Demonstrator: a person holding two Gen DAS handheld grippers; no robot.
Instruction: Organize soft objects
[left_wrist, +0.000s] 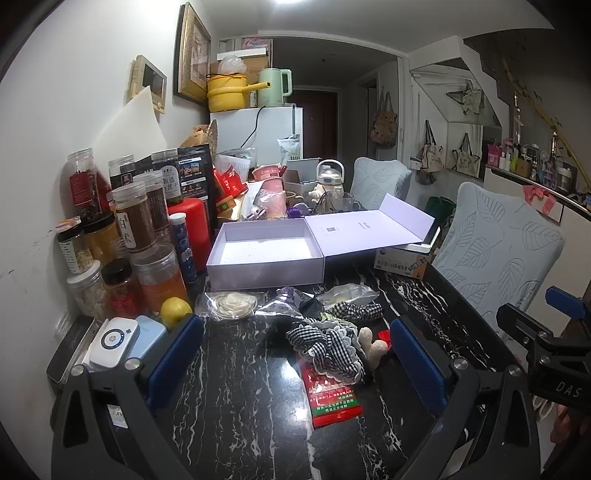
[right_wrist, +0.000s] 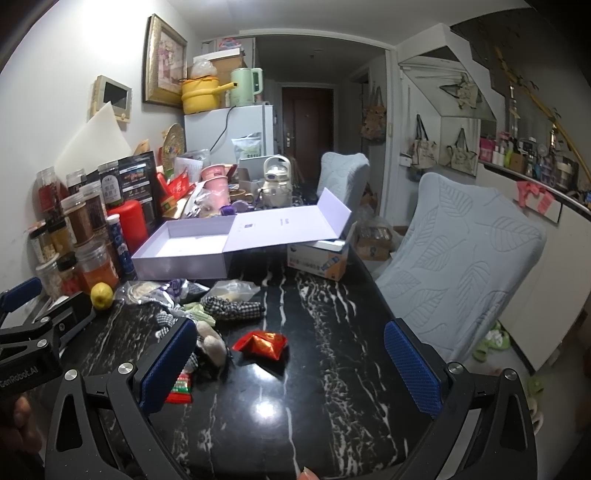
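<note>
left wrist view: the left gripper (left_wrist: 295, 354) stands wide open and holds nothing, hovering over the black table (left_wrist: 229, 398). the checked cloth (left_wrist: 328, 345) lies between its fingers, well in front of the open lilac box (left_wrist: 266, 254). this looks like the approach to a first pick; next it should lower and close on the cloth.

right wrist view: the right gripper (right_wrist: 291, 365) is also wide open and empty. the red wrapper (right_wrist: 263, 342) sits between its fingers, nearer than the box.
</note>
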